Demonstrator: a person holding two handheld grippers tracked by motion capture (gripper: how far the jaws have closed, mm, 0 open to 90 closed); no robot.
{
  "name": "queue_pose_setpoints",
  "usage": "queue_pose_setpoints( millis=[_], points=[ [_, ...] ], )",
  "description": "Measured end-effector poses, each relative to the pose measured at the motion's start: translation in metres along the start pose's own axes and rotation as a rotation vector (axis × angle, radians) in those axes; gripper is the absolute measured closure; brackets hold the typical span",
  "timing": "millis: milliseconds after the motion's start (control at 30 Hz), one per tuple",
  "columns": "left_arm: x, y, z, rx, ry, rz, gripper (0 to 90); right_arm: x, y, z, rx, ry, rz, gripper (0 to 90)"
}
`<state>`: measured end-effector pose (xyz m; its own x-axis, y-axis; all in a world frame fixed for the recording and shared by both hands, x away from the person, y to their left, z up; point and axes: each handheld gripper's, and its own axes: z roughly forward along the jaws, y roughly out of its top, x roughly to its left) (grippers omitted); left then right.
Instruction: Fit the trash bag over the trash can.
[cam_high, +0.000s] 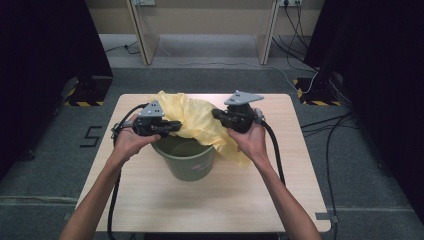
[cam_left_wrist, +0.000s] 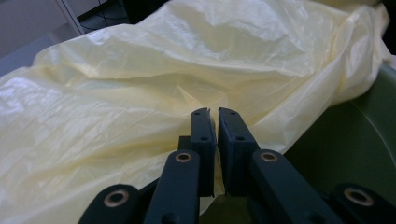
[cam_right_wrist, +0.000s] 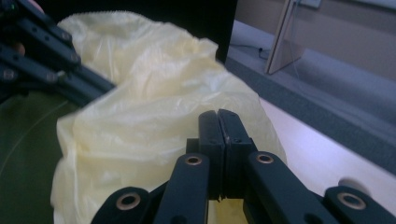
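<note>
High view: a yellow plastic bag (cam_high: 200, 120) is draped over the far rim of a green bin (cam_high: 190, 160) on the counter (cam_high: 150, 200); thin, light, slippery film is judged best pinched at its edge. Left gripper view: left hand-held gripper (cam_left_wrist: 214, 112) is seen nearly closed, film pinched between. Right gripper view: right hand-held gripper (cam_right_wrist: 218, 113) is seen clamped on the bag's edge; the floor beyond is visible.

A bucket (cam_high: 189, 159) stands on the counter (cam_high: 150, 200), about midway between its left and right edges. A plastic bag (cam_high: 197, 120) lies draped over the bucket's far and right rim, spilling down onto the counter at the bucket's right and reaching toward the far edge. The left claw (cam_high: 172, 126) sits at the bucket's left rim on the bag; the right claw (cam_high: 218, 115) sits at the right rim on the bag.
</note>
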<state>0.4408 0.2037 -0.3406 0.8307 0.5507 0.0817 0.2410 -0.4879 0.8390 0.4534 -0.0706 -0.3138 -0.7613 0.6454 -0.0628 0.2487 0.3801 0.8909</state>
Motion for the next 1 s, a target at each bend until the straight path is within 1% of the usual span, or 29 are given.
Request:
queue_pose_setpoints(
  millis=[33, 133, 267, 300, 367, 400, 467, 500, 533, 600, 667, 700, 733, 767, 800, 833, 867, 900, 933, 967, 1000],
  points=[
    [0.000, 0.000, 0.000, -0.003, -0.002, -0.001, 84.4, 0.003, 0.007, 0.006, 0.007, 0.005, -0.018, 89.7],
    [-0.002, 0.001, 0.000, -0.005, -0.009, 0.004, 84.1, 0.016, 0.019, 0.026, 0.028, 0.067, -0.054, 89.7],
    [-0.005, 0.001, -0.002, -0.001, -0.023, 0.014, 81.7, 0.039, 0.023, 0.045, 0.095, 0.129, -0.113, 89.6],
    [-0.005, 0.001, -0.005, -0.002, -0.024, 0.015, 79.8, 0.042, 0.022, 0.048, 0.111, 0.140, -0.121, 89.6],
    [-0.005, 0.001, -0.015, -0.024, -0.021, 0.009, 76.1, 0.045, 0.019, 0.050, 0.141, 0.153, -0.126, 89.6],
    [-0.004, 0.001, -0.022, -0.041, -0.014, 0.001, 74.0, 0.045, 0.018, 0.050, 0.150, 0.159, -0.121, 89.6],
    [0.000, 0.001, -0.035, -0.066, 0.015, -0.012, 70.8, 0.045, 0.015, 0.049, 0.167, 0.171, -0.118, 89.6],
    [0.004, 0.000, -0.041, -0.071, 0.036, -0.022, 67.6, 0.045, 0.013, 0.049, 0.171, 0.178, -0.128, 89.6],
    [0.008, 0.000, -0.045, -0.071, 0.059, -0.034, 64.6, 0.046, 0.012, 0.049, 0.180, 0.182, -0.130, 89.5],
    [0.020, -0.002, -0.051, -0.071, 0.106, -0.076, 56.1, 0.048, 0.010, 0.049, 0.194, 0.189, -0.138, 89.5],
    [0.033, -0.007, -0.052, -0.064, 0.170, -0.129, 47.2, 0.050, 0.008, 0.049, 0.201, 0.199, -0.143, 89.5],
    [0.039, -0.009, -0.050, -0.052, 0.202, -0.156, 40.9, 0.052, 0.007, 0.049, 0.208, 0.203, -0.143, 89.5],
    [0.046, -0.012, -0.048, -0.047, 0.227, -0.186, 34.6, 0.052, 0.006, 0.049, 0.210, 0.211, -0.150, 89.4],
    [0.052, -0.015, -0.046, -0.039, 0.238, -0.217, 30.9, 0.053, 0.005, 0.048, 0.212, 0.216, -0.143, 89.4],
    [0.057, -0.018, -0.043, -0.031, 0.242, -0.251, 27.3, 0.053, 0.004, 0.047, 0.211, 0.223, -0.148, 89.3],
    [0.061, -0.020, -0.040, -0.016, 0.235, -0.283, 22.9, 0.053, 0.003, 0.047, 0.214, 0.224, -0.146, 89.3],
    [0.064, -0.023, -0.037, -0.003, 0.213, -0.312, 20.0, 0.053, 0.002, 0.046, 0.217, 0.228, -0.145, 89.2],
    [0.067, -0.025, -0.035, -0.005, 0.186, -0.329, 20.9, 0.053, 0.002, 0.046, 0.219, 0.230, -0.148, 89.0],
    [0.067, -0.026, -0.033, -0.016, 0.161, -0.328, 27.5, 0.054, 0.001, 0.045, 0.217, 0.231, -0.149, 88.6],
    [0.066, -0.026, -0.032, -0.017, 0.142, -0.316, 38.1, 0.054, 0.001, 0.045, 0.217, 0.233, -0.148, 87.4],
    [0.063, -0.026, -0.031, -0.019, 0.129, -0.299, 46.0, 0.054, 0.000, 0.045, 0.215, 0.236, -0.145, 85.5]
  ],
)
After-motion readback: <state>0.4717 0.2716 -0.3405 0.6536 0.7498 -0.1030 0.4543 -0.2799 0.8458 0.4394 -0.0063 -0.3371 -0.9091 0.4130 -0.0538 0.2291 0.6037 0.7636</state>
